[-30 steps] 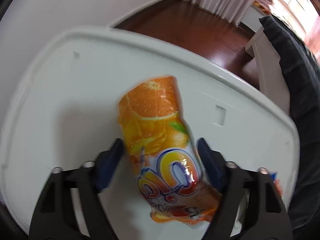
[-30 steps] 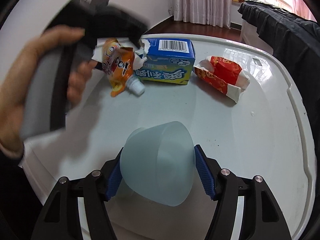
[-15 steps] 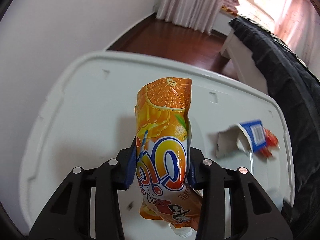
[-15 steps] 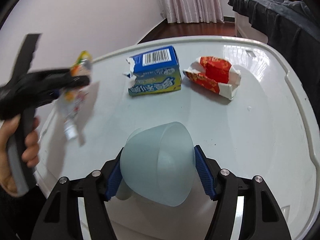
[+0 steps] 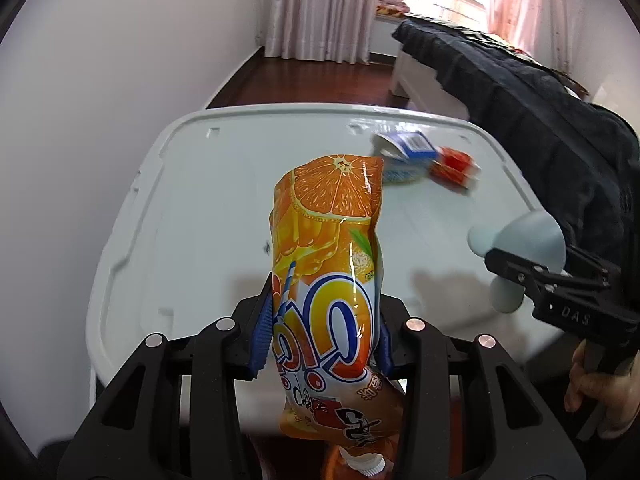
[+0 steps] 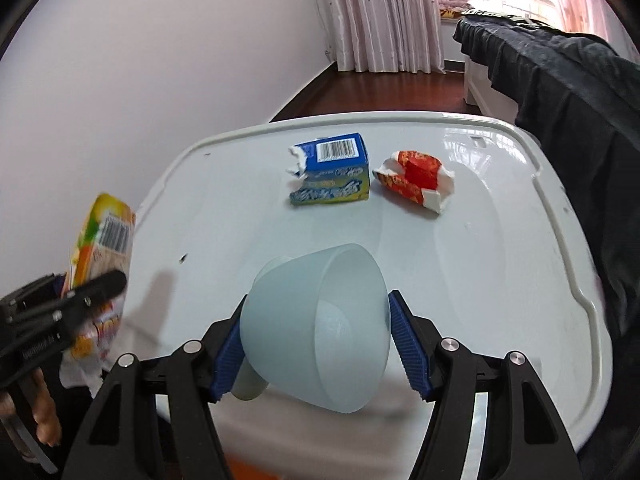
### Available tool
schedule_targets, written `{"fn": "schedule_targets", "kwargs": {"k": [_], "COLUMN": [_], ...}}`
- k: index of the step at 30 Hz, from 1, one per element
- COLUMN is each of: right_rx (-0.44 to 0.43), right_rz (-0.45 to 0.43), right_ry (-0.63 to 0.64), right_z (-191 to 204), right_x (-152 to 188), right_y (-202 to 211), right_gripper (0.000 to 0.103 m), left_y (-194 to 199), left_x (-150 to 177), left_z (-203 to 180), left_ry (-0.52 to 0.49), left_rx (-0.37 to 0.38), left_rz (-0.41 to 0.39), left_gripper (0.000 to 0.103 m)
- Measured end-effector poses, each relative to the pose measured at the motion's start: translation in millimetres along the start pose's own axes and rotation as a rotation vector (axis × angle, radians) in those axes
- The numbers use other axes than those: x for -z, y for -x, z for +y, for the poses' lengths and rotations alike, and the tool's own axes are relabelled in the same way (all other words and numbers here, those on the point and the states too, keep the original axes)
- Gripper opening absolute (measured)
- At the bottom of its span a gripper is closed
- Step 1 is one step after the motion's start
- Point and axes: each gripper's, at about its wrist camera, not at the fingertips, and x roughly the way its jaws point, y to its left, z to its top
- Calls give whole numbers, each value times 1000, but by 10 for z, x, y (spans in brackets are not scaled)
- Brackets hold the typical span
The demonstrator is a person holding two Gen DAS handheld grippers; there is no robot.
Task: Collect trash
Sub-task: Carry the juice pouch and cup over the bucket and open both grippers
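- The left gripper [image 5: 322, 330], black with blue pads, is squeezed onto a shiny orange juice pouch [image 5: 326, 264] with an orange slice printed on it. Its jaws closed in on the pouch a moment ago and now sit less than half open, with 1 pad pressing each side.
- The pouch stands up between the pads. Its white screw cap [image 5: 366, 466] hangs at the bottom, under the gripper.
- In the right wrist view, the same pouch [image 6: 102, 256] is at the far left, off the edge of the white plastic table [image 6: 500, 280], held up in the air.
- The right gripper [image 6: 316, 342], also black with blue pads, is about half open and clamped on a pale blue see-through plastic cup [image 6: 320, 328]. The cup lies on its side between the pads, with its open mouth facing the camera.
- Far back on the table lies a torn blue and yellow carton [image 6: 330, 170] with a barcode on top.
- Just beside it, to the right, lies a crumpled red and white wrapper [image 6: 416, 178]. They are close, but I cannot tell if they touch.
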Motion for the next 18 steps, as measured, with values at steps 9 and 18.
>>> {"fn": "schedule_targets", "kwargs": {"k": [9, 18], "right_rx": [-21, -14], "right_rz": [-11, 77], "right_ry": [-23, -64], "right_z": [222, 303], "right_x": [696, 1465], "right_y": [713, 891], "right_gripper": [65, 65], "left_y": [412, 346], "left_x": [575, 1280], "left_z": [-215, -285], "left_ry": [-53, -84], "left_rx": [70, 129], "left_rz": [23, 183], "left_gripper": [40, 40]}}
